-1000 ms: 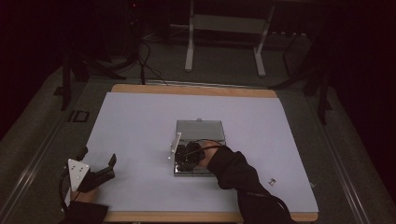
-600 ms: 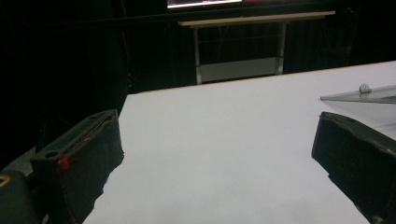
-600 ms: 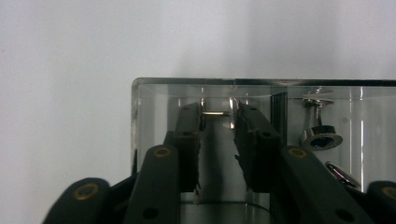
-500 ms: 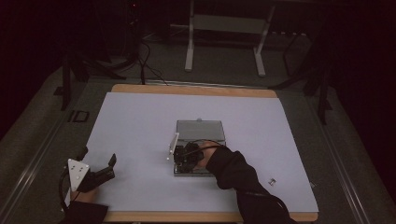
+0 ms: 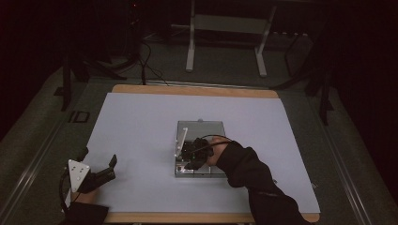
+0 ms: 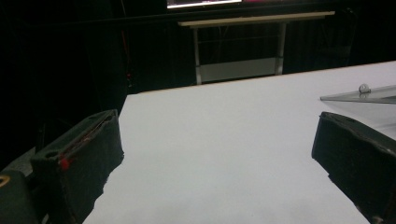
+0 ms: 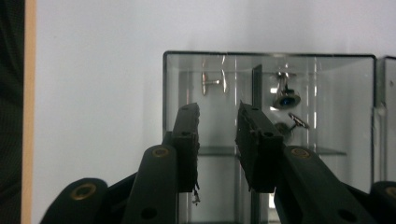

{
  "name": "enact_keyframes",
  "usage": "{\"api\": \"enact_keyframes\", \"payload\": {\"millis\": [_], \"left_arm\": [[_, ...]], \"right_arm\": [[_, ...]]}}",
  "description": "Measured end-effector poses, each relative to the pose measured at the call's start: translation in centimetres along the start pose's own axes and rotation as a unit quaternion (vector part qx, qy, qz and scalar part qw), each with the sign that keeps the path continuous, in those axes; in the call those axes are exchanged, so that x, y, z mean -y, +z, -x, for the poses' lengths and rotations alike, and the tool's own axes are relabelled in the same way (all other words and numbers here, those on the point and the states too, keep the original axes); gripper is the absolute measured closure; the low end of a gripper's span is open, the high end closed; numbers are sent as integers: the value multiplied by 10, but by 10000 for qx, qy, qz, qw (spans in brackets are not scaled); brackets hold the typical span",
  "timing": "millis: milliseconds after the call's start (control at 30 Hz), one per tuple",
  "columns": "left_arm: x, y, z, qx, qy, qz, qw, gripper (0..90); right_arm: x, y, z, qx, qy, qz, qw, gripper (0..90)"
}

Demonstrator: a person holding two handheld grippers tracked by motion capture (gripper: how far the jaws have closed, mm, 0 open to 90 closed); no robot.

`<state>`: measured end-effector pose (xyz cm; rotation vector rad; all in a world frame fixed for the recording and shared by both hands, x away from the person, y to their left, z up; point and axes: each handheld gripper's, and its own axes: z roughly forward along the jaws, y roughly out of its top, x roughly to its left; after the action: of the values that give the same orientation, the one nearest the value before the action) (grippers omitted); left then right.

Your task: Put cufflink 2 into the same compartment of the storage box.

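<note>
A clear plastic box (image 5: 201, 127) with compartments sits mid-table, its lid (image 5: 181, 139) standing open at the left. In the right gripper view the box (image 7: 164, 93) holds a silver cufflink (image 7: 212, 83), a blue-faced one (image 7: 286, 97) and another (image 7: 296, 122). My right gripper (image 5: 190, 157) hovers over the box's near half, pointing down. Its jaws (image 7: 217, 109) stand a narrow gap apart with nothing between them. My left gripper (image 5: 98, 157) rests at the table's near left corner, wide open and empty (image 6: 215, 135).
The table is covered by a white sheet (image 5: 141, 122) with a wooden edge showing at the back and front. A small metal piece (image 5: 274, 182) lies right of my right sleeve. A metal stand (image 5: 225, 23) is on the floor beyond the table.
My right hand has lifted slightly above the box. The left gripper has stayed where it was.
</note>
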<state>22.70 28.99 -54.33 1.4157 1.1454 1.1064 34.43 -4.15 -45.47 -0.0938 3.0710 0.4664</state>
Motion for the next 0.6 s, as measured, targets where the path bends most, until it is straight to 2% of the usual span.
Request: {"api": "enact_keyframes", "payload": {"millis": [600], "left_arm": [[0,0,0,-8,-3,-8,10000,28]], "right_arm": [[35,-24,-6,111,149,-262,9995,689]]}}
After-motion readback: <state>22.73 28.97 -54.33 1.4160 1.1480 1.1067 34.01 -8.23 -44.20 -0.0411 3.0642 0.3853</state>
